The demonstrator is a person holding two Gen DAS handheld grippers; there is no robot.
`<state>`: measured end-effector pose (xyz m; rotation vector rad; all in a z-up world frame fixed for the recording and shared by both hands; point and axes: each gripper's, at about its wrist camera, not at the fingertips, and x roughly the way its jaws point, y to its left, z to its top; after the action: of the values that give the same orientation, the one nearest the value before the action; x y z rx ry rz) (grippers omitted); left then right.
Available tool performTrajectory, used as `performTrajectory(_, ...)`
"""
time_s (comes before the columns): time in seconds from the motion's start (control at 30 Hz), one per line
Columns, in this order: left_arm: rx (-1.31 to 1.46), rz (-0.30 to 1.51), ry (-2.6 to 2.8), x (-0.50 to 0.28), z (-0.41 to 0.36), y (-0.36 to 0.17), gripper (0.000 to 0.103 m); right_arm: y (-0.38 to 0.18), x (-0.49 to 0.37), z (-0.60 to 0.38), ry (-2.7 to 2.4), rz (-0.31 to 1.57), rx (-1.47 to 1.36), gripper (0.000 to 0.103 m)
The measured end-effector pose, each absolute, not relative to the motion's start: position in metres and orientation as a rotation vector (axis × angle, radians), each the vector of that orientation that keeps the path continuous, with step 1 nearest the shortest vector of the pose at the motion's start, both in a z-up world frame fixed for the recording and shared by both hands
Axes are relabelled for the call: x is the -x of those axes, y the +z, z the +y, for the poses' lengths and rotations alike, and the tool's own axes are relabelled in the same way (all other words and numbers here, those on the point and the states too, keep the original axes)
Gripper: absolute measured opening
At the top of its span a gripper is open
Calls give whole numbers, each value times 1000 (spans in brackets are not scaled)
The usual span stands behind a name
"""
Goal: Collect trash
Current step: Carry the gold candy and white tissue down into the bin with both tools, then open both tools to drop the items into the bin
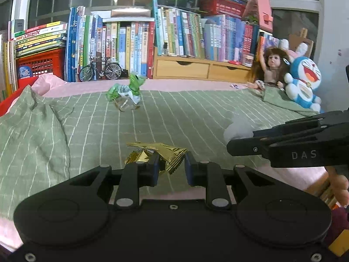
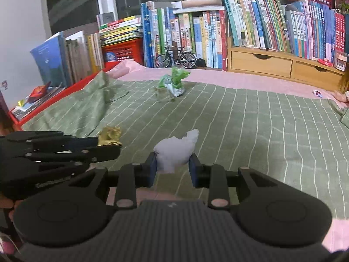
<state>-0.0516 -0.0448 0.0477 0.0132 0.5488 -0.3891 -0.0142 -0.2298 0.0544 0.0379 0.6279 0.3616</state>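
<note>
A crumpled gold wrapper [image 1: 160,156] sits between the blue pads of my left gripper [image 1: 171,170], touching both, and the gripper is shut on it low over the green striped bedspread [image 1: 185,113]. My right gripper [image 2: 172,171] is shut on a wad of white tissue [image 2: 174,152], pressed from both sides. The two grippers are side by side: the right gripper [image 1: 237,144] shows in the left wrist view with the tissue [image 1: 236,128] at its tip. The left gripper [image 2: 113,148] shows in the right wrist view carrying the wrapper [image 2: 109,135]. A crushed green plastic bottle [image 1: 126,92] [image 2: 173,83] lies farther back on the bed.
A wall of books [image 1: 135,43], a wooden drawer shelf [image 1: 196,68] and a model bicycle [image 1: 100,69] line the far edge. A doll [image 1: 271,69] and a blue plush [image 1: 303,80] sit at the right. A green pillow [image 1: 32,126] rises at the left, beside a red crate [image 2: 122,49].
</note>
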Motion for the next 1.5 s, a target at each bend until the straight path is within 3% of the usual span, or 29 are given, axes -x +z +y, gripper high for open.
performTrajectory(0.57, -50, 619, -451, 133, -36, 23, 22, 36, 99, -229, 351, 688, -84, 36)
performTrajectory(1.5, -93, 998, -486, 161, -36, -71, 19, -86, 125, -208, 351, 1167, -148, 38)
